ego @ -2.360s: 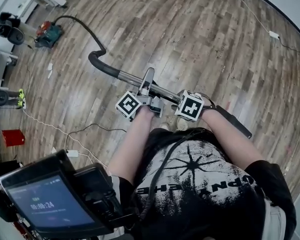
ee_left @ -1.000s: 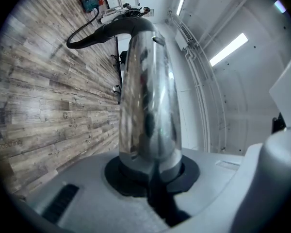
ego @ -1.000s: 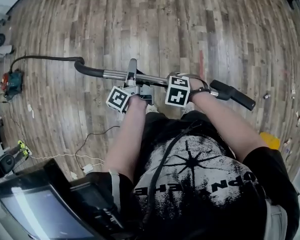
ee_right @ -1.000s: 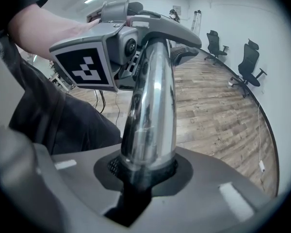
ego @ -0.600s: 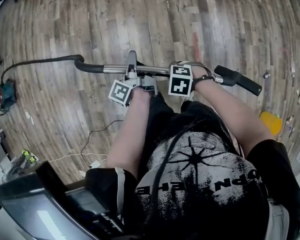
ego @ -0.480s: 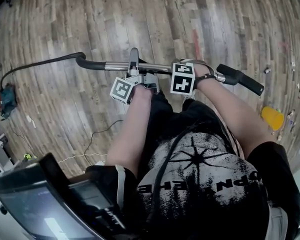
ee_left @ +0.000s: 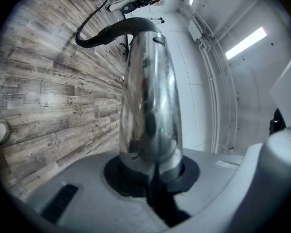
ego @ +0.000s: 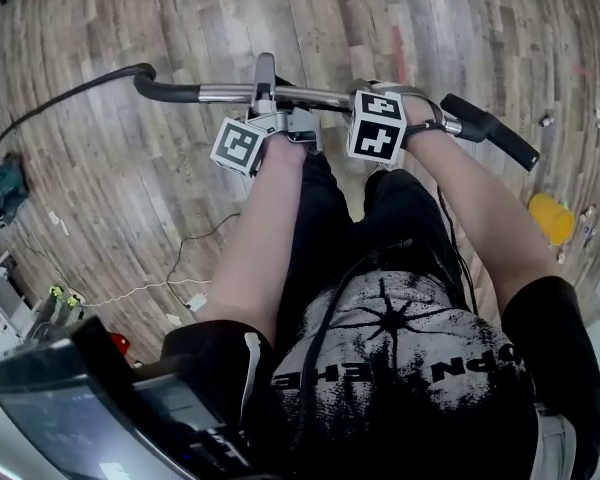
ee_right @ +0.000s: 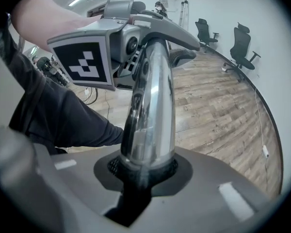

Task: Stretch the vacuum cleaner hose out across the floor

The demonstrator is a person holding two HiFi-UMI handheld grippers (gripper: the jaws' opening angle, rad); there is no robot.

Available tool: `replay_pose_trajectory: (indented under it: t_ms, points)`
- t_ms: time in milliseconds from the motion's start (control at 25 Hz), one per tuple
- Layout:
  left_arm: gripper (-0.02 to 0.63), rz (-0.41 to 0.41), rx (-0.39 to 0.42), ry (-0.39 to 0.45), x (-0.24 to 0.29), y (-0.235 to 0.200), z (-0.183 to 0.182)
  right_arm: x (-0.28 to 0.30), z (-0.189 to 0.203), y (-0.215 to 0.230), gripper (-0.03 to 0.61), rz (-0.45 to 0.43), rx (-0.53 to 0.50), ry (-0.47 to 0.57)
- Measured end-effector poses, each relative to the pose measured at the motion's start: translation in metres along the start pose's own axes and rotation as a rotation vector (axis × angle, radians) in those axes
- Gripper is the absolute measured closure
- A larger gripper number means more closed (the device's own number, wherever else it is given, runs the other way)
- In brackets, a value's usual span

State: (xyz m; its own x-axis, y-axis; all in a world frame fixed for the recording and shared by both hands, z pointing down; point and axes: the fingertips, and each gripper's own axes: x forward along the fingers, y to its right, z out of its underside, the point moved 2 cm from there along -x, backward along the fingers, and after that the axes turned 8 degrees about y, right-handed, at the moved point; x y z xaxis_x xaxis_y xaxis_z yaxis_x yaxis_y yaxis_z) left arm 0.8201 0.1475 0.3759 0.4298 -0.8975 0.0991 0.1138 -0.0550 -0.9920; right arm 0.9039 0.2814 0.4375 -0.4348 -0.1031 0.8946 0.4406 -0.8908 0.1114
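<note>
Your vacuum hose [ego: 170,90]: chrome wand tube [ego: 230,93] level, crosswise ahead of you, above floor [ego: 100,198]. At its right, black handle end [ego: 490,133] sticks out. Off its left end, black flexible hose [ego: 70,96] curves away, trailing down toward floor's left edge.

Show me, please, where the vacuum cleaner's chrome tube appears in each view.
Head view: chrome tube lies crosswise near the top.
Left gripper view: centre, clamped in the jaws, rising upward.
Right gripper view: centre, likewise clamped.
Shared landmark: black hose, head view's upper left; left gripper view's top.
</note>
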Motion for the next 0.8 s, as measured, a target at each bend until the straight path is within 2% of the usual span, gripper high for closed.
replay_pose_trajectory:
  t_ms: [80,200,360,480,520,600,760,800]
  points:
    - [0.571,-0.01,0.022,0.007,0.001,-0.009,-0.003,0.008,0.002,0.007,0.495,0.015,-0.02,-0.005]
    - [0.541,-0.008,0.11,-0.053,0.004,-0.025,-0.002,0.019,0.009,0.017,0.494,0.034,-0.009,-0.008]
    - [0.5,-0.005,-0.013,-0.078,0.003,-0.042,0.013,0.036,0.024,0.029,0.494,0.057,-0.041,-0.025]
    - [0.403,-0.01,-0.032,-0.053,0.001,-0.063,0.018,0.057,0.038,0.03,0.492,0.049,-0.054,-0.024]
    - [0.39,-0.017,-0.032,-0.044,0.001,-0.071,0.019,0.065,0.042,0.032,0.492,0.048,-0.059,-0.021]
    - [0.388,-0.034,-0.041,-0.054,0.001,-0.088,0.029,0.077,0.053,0.042,0.492,0.057,-0.057,-0.014]
    - [0.393,-0.079,-0.066,-0.14,-0.012,-0.12,0.058,0.087,0.084,0.083,0.492,0.114,-0.011,-0.033]
    - [0.433,-0.085,-0.039,-0.169,-0.018,-0.128,0.06,0.091,0.092,0.092,0.492,0.133,-0.018,-0.042]
